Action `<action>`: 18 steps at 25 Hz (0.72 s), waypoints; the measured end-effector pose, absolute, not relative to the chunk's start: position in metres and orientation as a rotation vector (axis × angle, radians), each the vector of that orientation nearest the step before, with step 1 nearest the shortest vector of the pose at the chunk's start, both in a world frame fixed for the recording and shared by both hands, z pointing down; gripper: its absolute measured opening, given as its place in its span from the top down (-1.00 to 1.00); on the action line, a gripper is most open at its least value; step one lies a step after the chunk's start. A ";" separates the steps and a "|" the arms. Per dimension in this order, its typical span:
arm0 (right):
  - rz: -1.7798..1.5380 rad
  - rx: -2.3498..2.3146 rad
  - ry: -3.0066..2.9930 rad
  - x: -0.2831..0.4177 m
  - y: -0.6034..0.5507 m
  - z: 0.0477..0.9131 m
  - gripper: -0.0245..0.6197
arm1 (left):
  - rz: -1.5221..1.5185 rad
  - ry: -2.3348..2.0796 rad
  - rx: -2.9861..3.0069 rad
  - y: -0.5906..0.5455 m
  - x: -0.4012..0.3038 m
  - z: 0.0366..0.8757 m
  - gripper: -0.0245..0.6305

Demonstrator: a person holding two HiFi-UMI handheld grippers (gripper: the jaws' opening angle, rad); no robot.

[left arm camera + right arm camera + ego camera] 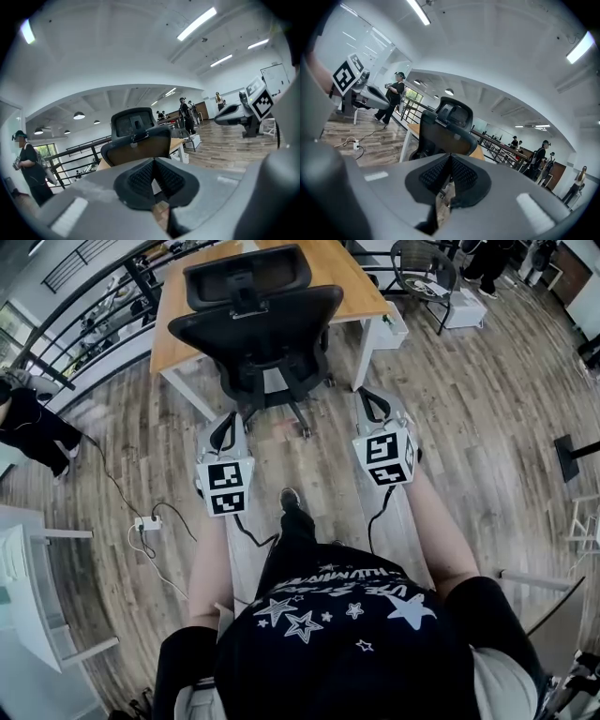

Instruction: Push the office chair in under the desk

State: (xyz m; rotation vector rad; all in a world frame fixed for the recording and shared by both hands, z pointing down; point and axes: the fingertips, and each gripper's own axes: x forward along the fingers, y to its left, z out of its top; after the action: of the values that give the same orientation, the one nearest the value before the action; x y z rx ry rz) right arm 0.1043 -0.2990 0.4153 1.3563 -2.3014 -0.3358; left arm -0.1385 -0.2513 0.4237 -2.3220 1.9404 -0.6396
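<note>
The black office chair stands with its back toward me, its seat partly under the wooden desk. Both grippers hover over the floor just behind the chair's wheeled base, apart from it. My left gripper is shut with nothing between its pads. My right gripper is likewise shut and empty. In the left gripper view the chair rises beyond the shut left gripper. In the right gripper view the chair stands in front of the desk, beyond the shut right gripper.
A power strip with cables lies on the wood floor at my left. A white box sits by the desk's right leg, a mesh chair behind it. A black railing runs along the left, near a person.
</note>
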 end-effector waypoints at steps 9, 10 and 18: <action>-0.301 1.321 -2.307 0.110 -0.265 0.423 0.92 | -0.627 1.985 -2.372 -0.208 -0.132 0.438 0.92; -0.294 1.311 -2.302 0.111 -0.263 0.426 0.92 | -0.624 1.988 -2.375 -0.205 -0.132 0.440 0.92; -0.253 1.279 -2.285 0.119 -0.253 0.440 0.92 | -0.580 2.031 -2.379 -0.192 -0.132 0.438 0.92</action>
State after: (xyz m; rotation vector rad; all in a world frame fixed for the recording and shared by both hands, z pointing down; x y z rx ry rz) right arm 0.1190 -0.2529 0.4402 1.2795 -2.2850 -0.2525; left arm -0.1323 -0.1918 0.4384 -2.3791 2.0305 -0.5801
